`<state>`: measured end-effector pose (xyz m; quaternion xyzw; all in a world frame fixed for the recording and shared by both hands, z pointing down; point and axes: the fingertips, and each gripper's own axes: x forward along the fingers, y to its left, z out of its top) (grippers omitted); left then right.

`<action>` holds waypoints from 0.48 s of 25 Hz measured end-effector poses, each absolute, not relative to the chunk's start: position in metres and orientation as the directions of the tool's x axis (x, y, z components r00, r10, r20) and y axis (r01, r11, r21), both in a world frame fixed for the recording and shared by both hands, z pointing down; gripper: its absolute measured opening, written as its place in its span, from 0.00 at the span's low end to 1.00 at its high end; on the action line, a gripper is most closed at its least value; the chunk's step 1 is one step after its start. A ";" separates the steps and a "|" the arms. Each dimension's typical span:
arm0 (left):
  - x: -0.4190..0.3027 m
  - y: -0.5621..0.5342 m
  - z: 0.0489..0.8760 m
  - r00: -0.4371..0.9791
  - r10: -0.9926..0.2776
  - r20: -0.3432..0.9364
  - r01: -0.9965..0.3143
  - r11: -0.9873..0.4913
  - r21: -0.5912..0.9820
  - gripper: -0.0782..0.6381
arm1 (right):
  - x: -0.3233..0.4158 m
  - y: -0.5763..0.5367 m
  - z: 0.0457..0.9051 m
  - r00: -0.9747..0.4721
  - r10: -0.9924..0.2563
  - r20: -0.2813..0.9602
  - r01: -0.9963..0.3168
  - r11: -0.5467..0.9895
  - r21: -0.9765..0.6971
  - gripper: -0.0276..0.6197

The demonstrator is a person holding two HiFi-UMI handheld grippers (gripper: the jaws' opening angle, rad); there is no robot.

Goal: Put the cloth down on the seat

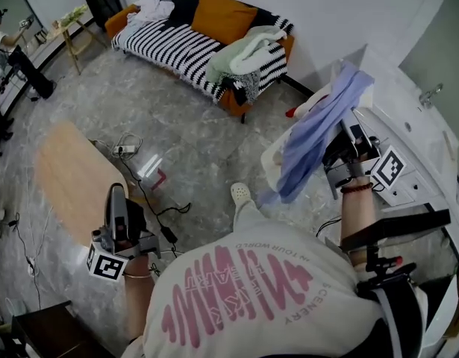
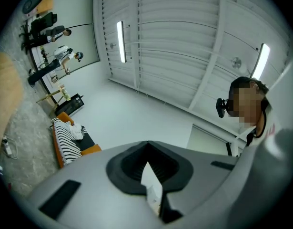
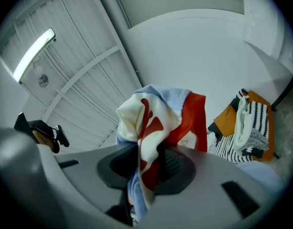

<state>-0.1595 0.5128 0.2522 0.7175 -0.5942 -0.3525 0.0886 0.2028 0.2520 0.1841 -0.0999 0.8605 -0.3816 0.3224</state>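
My right gripper is raised at the right of the head view, shut on a light blue cloth with red and cream patches. The cloth hangs down from the jaws toward the floor. In the right gripper view the cloth bunches up above the right gripper and fills the space between its pads. The striped sofa seat stands far off across the floor, also seen small in the right gripper view. My left gripper hangs low at the left, jaws together and empty.
On the sofa lie an orange cushion, a white garment and a green-white pile. A wooden table stands left, with cables and a power strip on the marble floor. A white counter with a sink is at the right.
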 end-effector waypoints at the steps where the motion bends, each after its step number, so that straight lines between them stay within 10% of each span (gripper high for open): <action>1: -0.167 0.503 0.253 0.033 -0.916 -0.400 -0.795 -0.267 0.545 0.12 | 0.195 0.235 0.184 -0.769 -0.415 -0.486 0.084 0.688 -0.721 0.18; 12: -0.232 0.402 0.243 -0.075 -0.897 -0.436 -0.817 -0.195 0.542 0.12 | 0.129 0.085 0.174 -0.769 -0.346 -0.537 0.165 0.704 -0.690 0.18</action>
